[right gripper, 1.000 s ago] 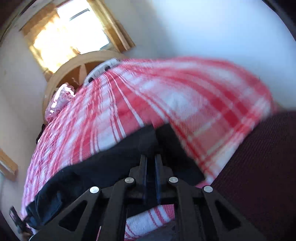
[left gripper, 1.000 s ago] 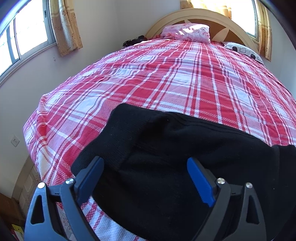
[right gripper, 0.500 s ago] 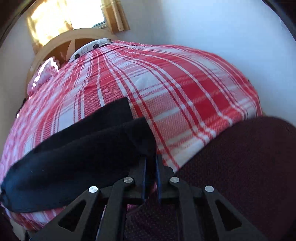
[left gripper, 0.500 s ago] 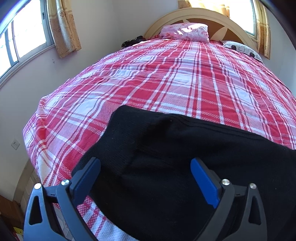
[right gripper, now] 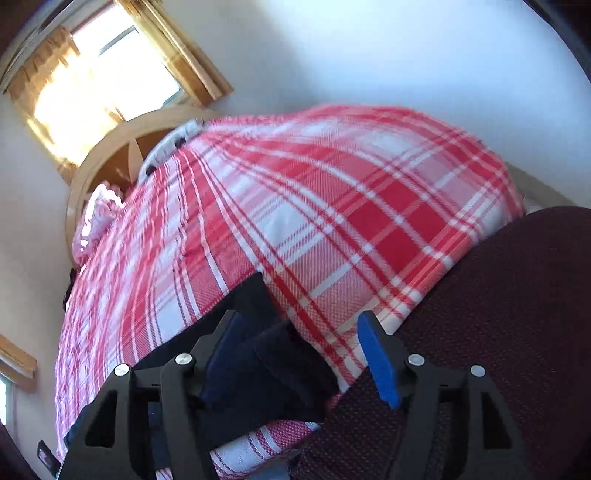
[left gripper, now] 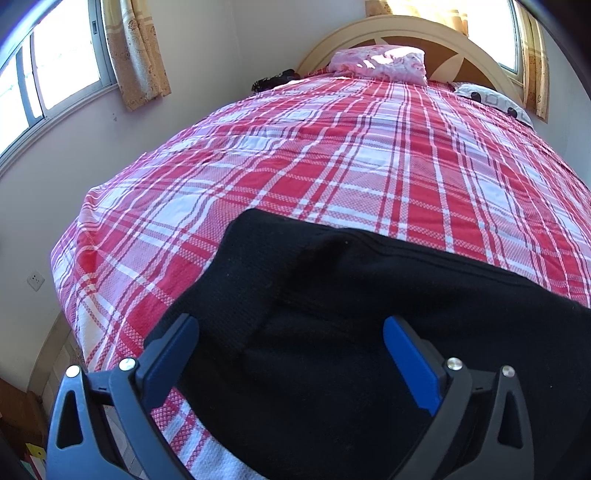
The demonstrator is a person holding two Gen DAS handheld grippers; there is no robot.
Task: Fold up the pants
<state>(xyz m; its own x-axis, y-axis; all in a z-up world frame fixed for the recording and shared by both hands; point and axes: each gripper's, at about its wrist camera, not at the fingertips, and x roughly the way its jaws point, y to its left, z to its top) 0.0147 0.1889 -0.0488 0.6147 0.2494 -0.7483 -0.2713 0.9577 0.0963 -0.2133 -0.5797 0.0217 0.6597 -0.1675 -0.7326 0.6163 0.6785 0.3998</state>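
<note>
Black pants (left gripper: 369, 314) lie across the foot end of a bed with a red and white plaid cover (left gripper: 351, 155). My left gripper (left gripper: 291, 354) is open just above the pants, with its blue pads on either side of a raised fold. In the right wrist view one end of the pants (right gripper: 266, 350) lies at the bed's near edge. My right gripper (right gripper: 299, 354) is open over that end, and the cloth rests free between the jaws.
A pink pillow (left gripper: 380, 62) and a white spotted pillow (left gripper: 491, 99) lie by the wooden headboard (left gripper: 406, 29). Walls and curtained windows stand on both sides. A dark maroon fabric surface (right gripper: 498, 332) fills the lower right of the right wrist view.
My right gripper was shut on the pants' end and has opened, letting the cloth go. It tilted and shifted. My left gripper stayed open and barely moved.
</note>
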